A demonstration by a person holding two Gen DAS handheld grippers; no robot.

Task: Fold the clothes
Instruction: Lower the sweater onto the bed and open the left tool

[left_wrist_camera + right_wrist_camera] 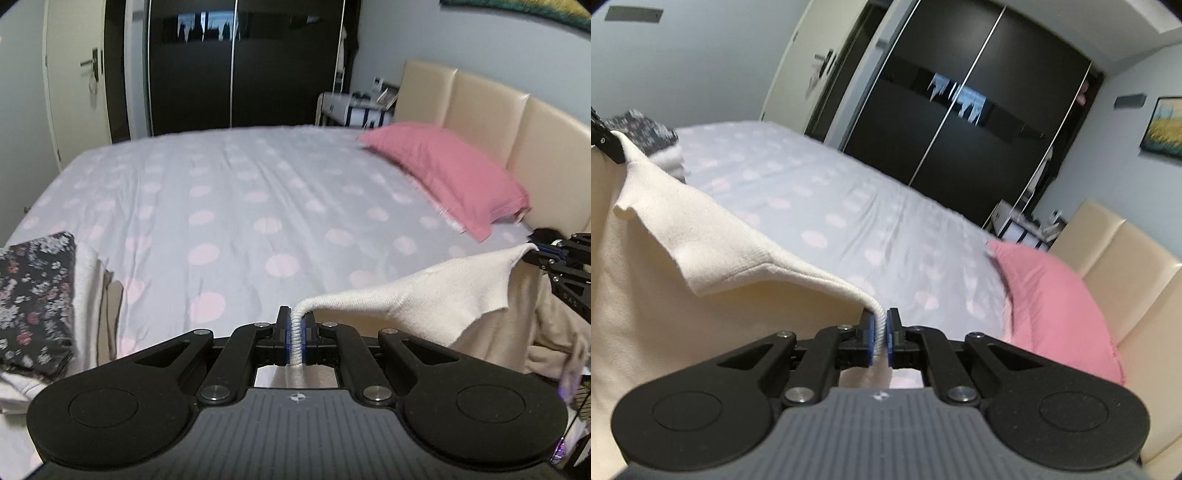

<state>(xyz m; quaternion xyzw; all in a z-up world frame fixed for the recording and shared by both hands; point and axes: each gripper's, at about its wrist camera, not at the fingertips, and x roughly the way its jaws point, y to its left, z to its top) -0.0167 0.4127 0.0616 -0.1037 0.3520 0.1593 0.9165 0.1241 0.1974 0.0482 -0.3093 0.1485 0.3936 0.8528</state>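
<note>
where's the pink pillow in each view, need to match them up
Left wrist view: the pink pillow lies upper right, against the beige headboard.
Right wrist view: the pink pillow lies lower right, beside the same headboard.
Shared landmark: the black sliding wardrobe beyond the bed.

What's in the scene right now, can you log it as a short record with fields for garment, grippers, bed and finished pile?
garment: cream knit top, held up by two edge points, hanging between the grippers
left gripper: shut on the top's edge
right gripper: shut on the top's edge
bed: dotted sheet, pink pillow by the headboard
pile: floral garment on top of white folded items at the bed's left edge
</note>
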